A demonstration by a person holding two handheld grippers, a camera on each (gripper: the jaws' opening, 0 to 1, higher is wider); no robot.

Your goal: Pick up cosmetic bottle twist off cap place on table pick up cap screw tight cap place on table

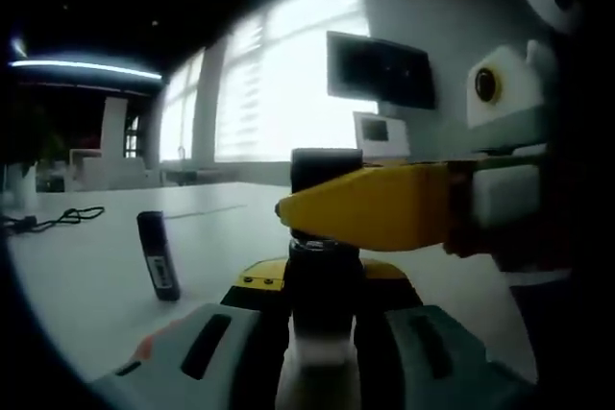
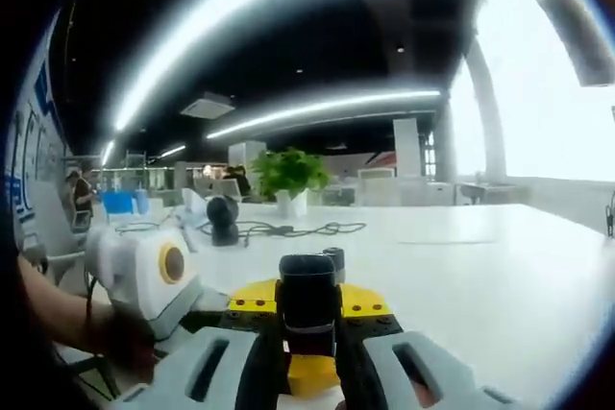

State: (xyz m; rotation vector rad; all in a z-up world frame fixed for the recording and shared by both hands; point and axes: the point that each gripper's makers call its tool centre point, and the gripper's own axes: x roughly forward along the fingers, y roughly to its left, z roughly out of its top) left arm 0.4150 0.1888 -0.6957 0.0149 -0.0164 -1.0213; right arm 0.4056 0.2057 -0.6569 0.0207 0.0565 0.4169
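Left gripper view: the left gripper (image 1: 322, 333) has its jaws pinched on the lower body of the bottle (image 1: 325, 280), which stands upright between them above the table (image 1: 86, 285). The right gripper (image 1: 384, 206) comes in from the right, and its yellow jaw lies across the bottle just below the cap (image 1: 325, 168). A second dark tube (image 1: 159, 256) stands tilted on the table to the left, well apart. A cable (image 1: 58, 218) lies at the far left.

Right gripper view: the right gripper (image 2: 309, 352) has its jaws pressed on the bottle (image 2: 307, 309) at its upper part; the cap (image 2: 307, 271) shows dark at the top. The left gripper (image 2: 159, 280) sits to the left, held by a hand (image 2: 120, 338). A plant (image 2: 288, 175) stands far off on the table (image 2: 480, 266).

Handling, as a judgement:
- The bottle looks small, rigid and light.
- Its smooth dark surface may slip under torque, so firm jaw pressure is needed.
- Hold the body low with one gripper and take the cap squarely at its sides with the other.
- Keep both grippers on one axis while twisting, or the bottle may tilt out of the lower grip.
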